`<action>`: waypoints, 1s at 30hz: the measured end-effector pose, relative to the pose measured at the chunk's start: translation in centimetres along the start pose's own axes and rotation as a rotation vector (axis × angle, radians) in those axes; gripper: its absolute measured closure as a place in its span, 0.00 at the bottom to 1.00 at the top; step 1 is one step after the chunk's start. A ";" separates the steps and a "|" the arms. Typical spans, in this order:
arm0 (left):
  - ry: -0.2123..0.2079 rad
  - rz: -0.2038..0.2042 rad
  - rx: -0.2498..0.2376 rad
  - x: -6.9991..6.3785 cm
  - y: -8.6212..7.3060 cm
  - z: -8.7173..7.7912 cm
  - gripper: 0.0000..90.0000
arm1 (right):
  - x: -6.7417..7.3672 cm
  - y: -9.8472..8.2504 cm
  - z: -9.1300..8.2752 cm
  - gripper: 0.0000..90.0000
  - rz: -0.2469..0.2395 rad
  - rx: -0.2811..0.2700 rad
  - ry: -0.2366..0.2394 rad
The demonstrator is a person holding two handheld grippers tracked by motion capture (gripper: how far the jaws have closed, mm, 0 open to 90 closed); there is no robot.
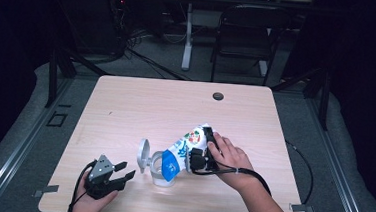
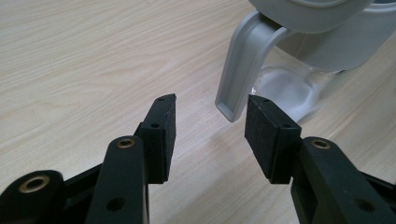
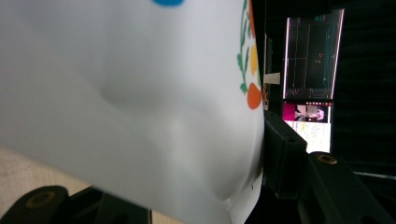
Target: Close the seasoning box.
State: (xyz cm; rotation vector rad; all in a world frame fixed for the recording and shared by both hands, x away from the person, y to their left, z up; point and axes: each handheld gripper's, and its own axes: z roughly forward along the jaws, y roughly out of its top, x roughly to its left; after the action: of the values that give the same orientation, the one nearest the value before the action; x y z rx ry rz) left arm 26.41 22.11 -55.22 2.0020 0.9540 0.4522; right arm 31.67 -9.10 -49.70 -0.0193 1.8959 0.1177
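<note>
A white carton [image 1: 187,147] with blue and coloured print is tilted, its lower end over the mouth of a clear jug [image 1: 163,172]. The jug's grey lid [image 1: 143,155] stands flipped open to the left. My right gripper [image 1: 200,148] is shut on the carton's upper part, its jaws pressed to both sides. In the right gripper view the carton [image 3: 130,93] bulges between the right gripper's [image 3: 163,179] jaws. My left gripper [image 1: 125,171] is open just left of the jug. In the left gripper view the left gripper [image 2: 210,121] is open with nothing between the jaws, and the jug's grey handle [image 2: 243,70] lies just beyond them.
The wooden table [image 1: 126,106] has a dark cable hole [image 1: 218,96] near its far edge. A black chair [image 1: 246,35] and a white desk leg [image 1: 188,36] stand behind the table. A lit screen [image 3: 308,79] glows in the right gripper view.
</note>
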 end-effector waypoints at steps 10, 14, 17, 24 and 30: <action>0.000 0.001 0.001 0.0 0.0 0.0 0.60 | 0.0 0.0 0.0 0.58 0.000 -0.001 0.000; 0.000 0.000 0.001 0.0 0.0 0.0 0.60 | 0.0 0.0 0.0 0.58 -0.002 -0.002 -0.001; 0.000 0.000 0.001 0.0 0.0 0.0 0.60 | 0.0 0.0 0.0 0.58 -0.002 -0.001 0.000; 0.001 0.000 -0.001 0.0 0.0 0.0 0.60 | 0.0 0.0 0.1 0.58 0.001 -0.012 -0.002; 0.001 0.000 0.002 0.0 0.0 0.0 0.60 | -0.1 0.1 0.0 0.58 -0.001 -0.009 -0.002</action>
State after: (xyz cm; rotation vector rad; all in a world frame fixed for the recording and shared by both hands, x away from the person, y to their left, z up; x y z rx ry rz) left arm 26.41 22.15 -55.17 2.0039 0.9556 0.4519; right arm 31.71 -9.04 -49.64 -0.0262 1.8935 0.1255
